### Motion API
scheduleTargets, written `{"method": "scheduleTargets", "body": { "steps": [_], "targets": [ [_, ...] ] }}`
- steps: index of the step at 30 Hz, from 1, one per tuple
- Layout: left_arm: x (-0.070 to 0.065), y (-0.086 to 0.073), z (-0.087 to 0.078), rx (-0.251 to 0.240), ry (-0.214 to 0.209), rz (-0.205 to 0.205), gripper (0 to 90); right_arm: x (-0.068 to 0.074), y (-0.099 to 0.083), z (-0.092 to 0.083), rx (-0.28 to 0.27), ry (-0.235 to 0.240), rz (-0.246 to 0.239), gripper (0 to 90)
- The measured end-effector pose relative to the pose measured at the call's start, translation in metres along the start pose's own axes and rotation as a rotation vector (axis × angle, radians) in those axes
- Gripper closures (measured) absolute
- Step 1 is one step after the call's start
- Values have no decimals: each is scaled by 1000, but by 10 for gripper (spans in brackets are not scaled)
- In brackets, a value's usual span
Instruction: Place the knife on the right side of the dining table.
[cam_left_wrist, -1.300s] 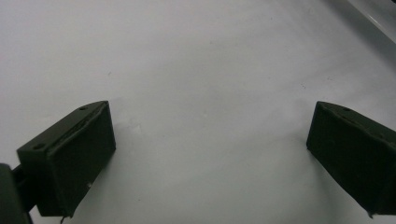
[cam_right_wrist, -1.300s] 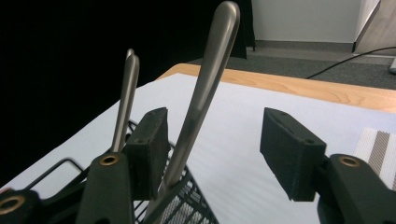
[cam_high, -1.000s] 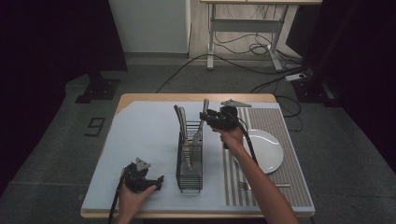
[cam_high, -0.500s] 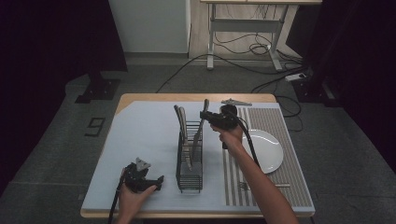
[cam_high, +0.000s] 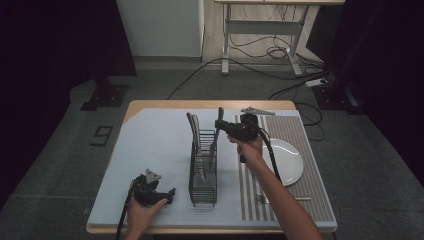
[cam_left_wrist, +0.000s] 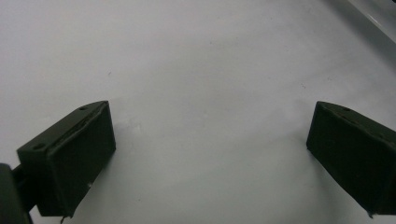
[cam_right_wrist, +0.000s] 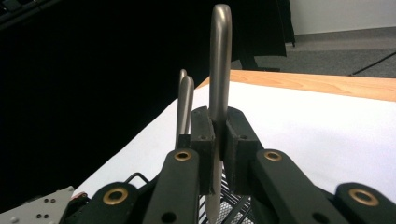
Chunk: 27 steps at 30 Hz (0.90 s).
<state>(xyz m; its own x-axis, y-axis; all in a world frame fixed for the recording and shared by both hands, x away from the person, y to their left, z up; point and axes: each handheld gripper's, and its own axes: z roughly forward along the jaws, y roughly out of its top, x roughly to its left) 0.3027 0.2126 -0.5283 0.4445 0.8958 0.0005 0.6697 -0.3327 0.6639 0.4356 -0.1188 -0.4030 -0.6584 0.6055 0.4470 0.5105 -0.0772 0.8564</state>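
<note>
1. The right tool (cam_high: 220, 126) had just been closing — and in the right gripper view (cam_right_wrist: 215, 154) its pads were clamped on the handle of a piece of cutlery (cam_right_wrist: 219, 56), which stood upright between them.
2. That cutlery (cam_high: 218, 125) sat in the black wire rack (cam_high: 203, 175) in the middle of the tabletop (cam_high: 150, 145), at the rack's far end, with its handle poking up above the wires.
3. Two more handles (cam_high: 192, 131) stood in the rack just beside it; the right gripper view showed them (cam_right_wrist: 184, 105) behind the gripped one.
4. The left tool (cam_high: 167, 194) rested near the front edge of the tabletop, well apart from the rack. Its jaws stood wide in the left gripper view, with nothing between them but bare surface.
5. A white plate (cam_high: 287, 161) lay on the striped mat (cam_high: 300, 135) toward the right edge, with nothing on it.
6. My read — the grasp was done, but whether the piece was going in or coming out could not be told. Either way the main move was left, and the other two pieces were untouched.
</note>
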Motion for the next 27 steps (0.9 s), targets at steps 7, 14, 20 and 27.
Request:
{"method": "scheduleTargets", "body": {
  "steps": [7, 14, 20, 27],
  "targets": [
    [0, 0, 0, 0, -1, -1, 6, 0, 9, -17, -81, 28, 39, 840],
    [0, 0, 0, 0, 0, -2, 6, 2, 25, -48, -182, 45, 49, 841],
    [0, 0, 0, 0, 0, -2, 6, 4, 37, -67, -241, 54, 45, 841],
    [0, 0, 0, -1, 0, -2, 6, 0, 47, -91, -297, 36, 42, 842]
  ]
}}
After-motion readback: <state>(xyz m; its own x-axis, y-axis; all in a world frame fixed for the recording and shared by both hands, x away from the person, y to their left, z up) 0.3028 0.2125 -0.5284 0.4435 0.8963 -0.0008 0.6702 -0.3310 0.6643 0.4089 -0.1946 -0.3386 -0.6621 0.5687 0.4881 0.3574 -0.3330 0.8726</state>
